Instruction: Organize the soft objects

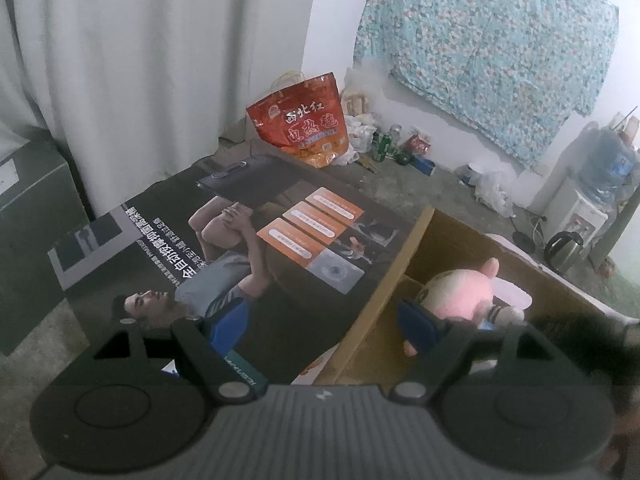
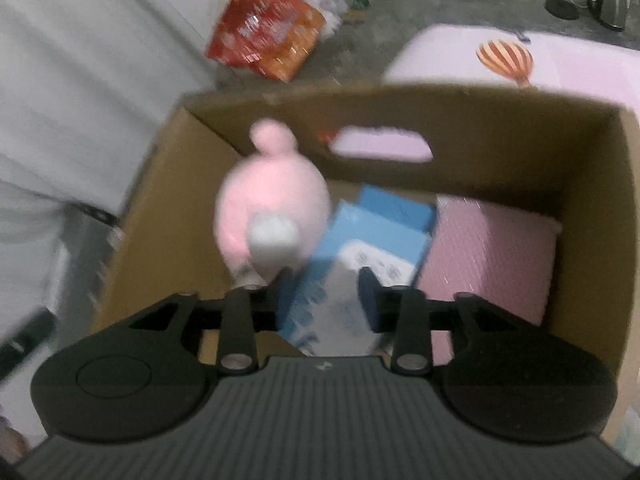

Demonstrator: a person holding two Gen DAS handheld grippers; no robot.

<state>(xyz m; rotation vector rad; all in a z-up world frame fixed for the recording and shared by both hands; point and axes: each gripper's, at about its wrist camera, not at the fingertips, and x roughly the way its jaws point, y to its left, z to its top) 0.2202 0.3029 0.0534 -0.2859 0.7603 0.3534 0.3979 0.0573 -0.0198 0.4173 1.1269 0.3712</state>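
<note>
While my right tongs [image 2: 325, 300] hang over the open cardboard box [image 2: 592, 200], their fingers are spread wide w/ nothing between them, blue pads [image 2: 370, 300] facing inward. The pink plush toy [image 2: 272, 216] sits just ahead of the left-side finger, inside the box near its left wall; view is motion-blurred, so I can't tell if the finger touches it or is just beside it. White patch on the plush faces the cam, a small pink nub points toward the far wall. Next to it in the box: blue-and-white packs [image 2: 372, 248] mid-floor, pink bubble-wrap sheet [image 2: 488, 252] to the right. Far wall has a handle cut-out [image 2: 380, 144]. Beyond the box, a pink surface w/ a striped balloon print [image 2: 506, 60]. My left tongs [image 1: 320, 324] are also wide open, empty, held above the box's printed side flap [image 1: 280, 240] (dark poster-type print, seated man, orange panels). From this side the plush [image 1: 460, 292] shows down in the box [image 1: 400, 272], behind the right-side pad [image 1: 418, 326]. Further out on the concrete floor: red printed bag [image 1: 304, 120] by the white curtain [image 1: 140, 60], green cans [image 1: 382, 146], steel kettle [image 1: 564, 246], water dispenser [image 1: 588, 204], floral cloth [image 1: 488, 48] hung on the wall.
</note>
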